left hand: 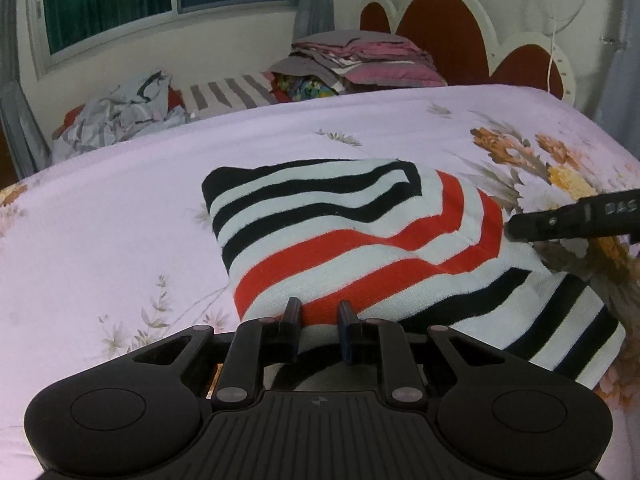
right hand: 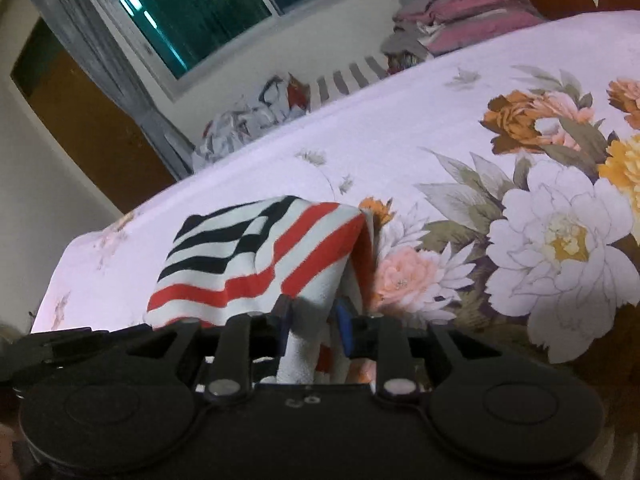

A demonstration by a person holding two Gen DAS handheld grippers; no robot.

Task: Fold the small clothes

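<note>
Left claw (left hand: pixel 319 314) on striped garment (left hand: pixel 352 232); "DAS" on right claw (left hand: pixel 516 229)

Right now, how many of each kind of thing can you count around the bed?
Striped garment: 1
Grippers: 2, left gripper and right gripper
Folded clothes stack: 1
Crumpled clothes heap: 1
Total: 5

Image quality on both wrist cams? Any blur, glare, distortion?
Left wrist: sharp on the striped garment, fisheye bends the bed edge, dark corners. Right wrist: tilted horizon, window reflections streak, background soft; garment fold sits in shadow near the right hand-held gripper.
</note>
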